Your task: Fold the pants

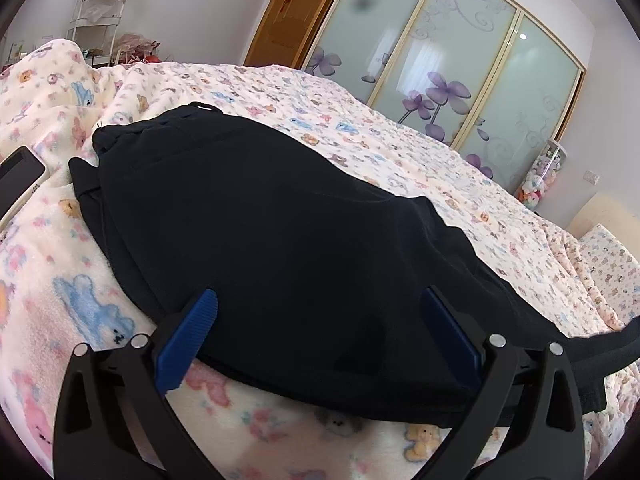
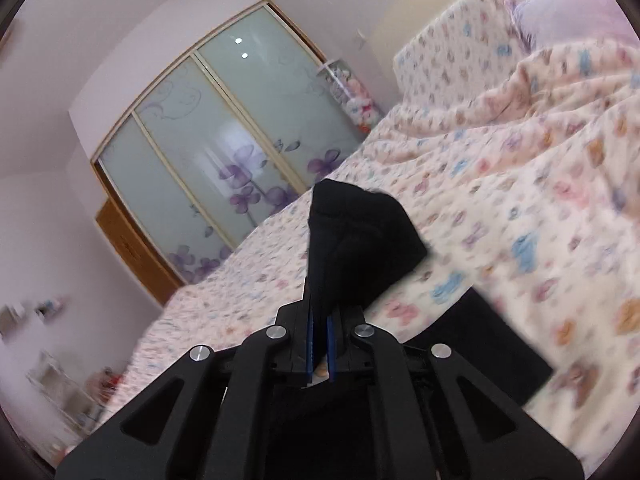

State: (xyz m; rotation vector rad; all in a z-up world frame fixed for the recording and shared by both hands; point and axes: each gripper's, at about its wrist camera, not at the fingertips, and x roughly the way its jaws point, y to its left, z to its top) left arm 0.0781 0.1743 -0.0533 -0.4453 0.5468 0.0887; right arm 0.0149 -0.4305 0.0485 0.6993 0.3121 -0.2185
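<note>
Black pants [image 1: 280, 232] lie on a bed blanket [image 1: 360, 128] printed with bears, waistband at the far left, legs running toward the lower right. My left gripper [image 1: 320, 304] is open, its blue fingers [image 1: 192, 332] straddling the near edge of the pants without clamping them. My right gripper [image 2: 320, 320] is shut on a bunched end of the pants [image 2: 356, 240] and holds it lifted above the bed. More black cloth [image 2: 500, 352] hangs below it at the right.
A phone [image 1: 20, 176] lies on the blanket at the far left. Frosted sliding wardrobe doors [image 1: 460, 60] with purple flowers and a wooden door [image 1: 288, 12] stand behind the bed. A pillow [image 2: 452, 40] sits at the bed head. A white shelf rack [image 1: 100, 8] stands far left.
</note>
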